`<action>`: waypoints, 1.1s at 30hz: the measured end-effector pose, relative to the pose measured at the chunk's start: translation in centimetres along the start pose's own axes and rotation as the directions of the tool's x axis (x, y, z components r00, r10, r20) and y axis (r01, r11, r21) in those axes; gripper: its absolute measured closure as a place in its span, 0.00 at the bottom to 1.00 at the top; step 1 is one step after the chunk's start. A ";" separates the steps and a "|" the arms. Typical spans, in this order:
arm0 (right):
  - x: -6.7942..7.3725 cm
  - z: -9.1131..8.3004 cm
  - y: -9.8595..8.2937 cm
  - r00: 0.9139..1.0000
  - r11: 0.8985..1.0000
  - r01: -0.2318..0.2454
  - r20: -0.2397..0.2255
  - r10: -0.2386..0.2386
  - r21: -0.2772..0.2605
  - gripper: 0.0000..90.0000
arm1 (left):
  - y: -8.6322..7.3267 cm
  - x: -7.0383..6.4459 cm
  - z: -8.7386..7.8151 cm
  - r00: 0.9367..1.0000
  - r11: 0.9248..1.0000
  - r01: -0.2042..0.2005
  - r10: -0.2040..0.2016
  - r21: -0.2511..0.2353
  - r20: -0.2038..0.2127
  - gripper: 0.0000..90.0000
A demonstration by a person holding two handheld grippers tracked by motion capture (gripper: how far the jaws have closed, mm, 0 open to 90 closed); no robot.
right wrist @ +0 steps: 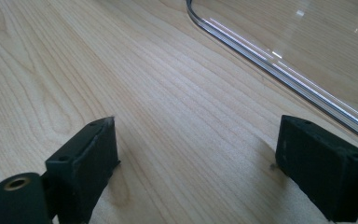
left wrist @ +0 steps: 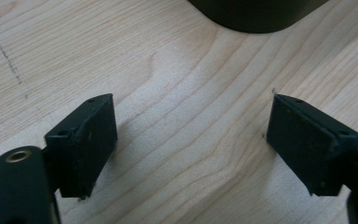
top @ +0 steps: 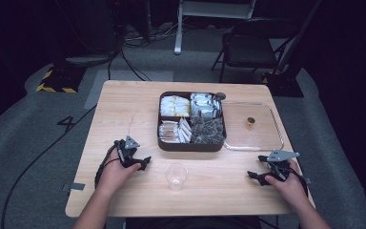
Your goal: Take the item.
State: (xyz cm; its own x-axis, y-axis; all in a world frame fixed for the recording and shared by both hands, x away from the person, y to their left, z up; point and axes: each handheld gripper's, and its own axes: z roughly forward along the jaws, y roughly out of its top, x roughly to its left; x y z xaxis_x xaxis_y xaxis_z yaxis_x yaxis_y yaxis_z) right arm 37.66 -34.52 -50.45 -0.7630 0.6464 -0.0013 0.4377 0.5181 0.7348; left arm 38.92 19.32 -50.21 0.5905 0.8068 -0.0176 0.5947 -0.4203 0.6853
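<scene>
Left gripper (top: pixel 132 160): jaws spread wide, holding nothing, resting low over the bare tabletop (top: pixel 124 109).
Right gripper (top: pixel 269 174): also released and empty, near the tabletop's right edge.
Cup (top: pixel 176 176): clear plastic, upright, between both grippers, touching neither.
Box (top: pixel 191 121): dark, four compartments of packets, just behind the cup; its corner is ahead of the left gripper.
Lid (top: pixel 255 126): transparent, lying right of the box.
Advice: I judge one gripper should steady the cup softly, because thin plastic bends; the other picks one packet by its edge.
</scene>
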 end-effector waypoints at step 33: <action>-0.1 -0.1 0.0 1.000 1.000 -0.002 0.004 0.002 -0.007 0.19 | 6.9 1.0 -3.6 0.994 0.998 0.012 -0.004 -0.069 0.110 0.39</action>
State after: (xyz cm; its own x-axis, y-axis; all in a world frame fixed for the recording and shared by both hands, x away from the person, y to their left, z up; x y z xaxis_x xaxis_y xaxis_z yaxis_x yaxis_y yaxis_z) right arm 37.68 -34.66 -50.42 -0.7604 0.6495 -0.0028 0.4353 0.5129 0.7399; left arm 41.65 18.71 -42.93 0.6445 0.7579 -0.1007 0.5626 -0.3810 0.7337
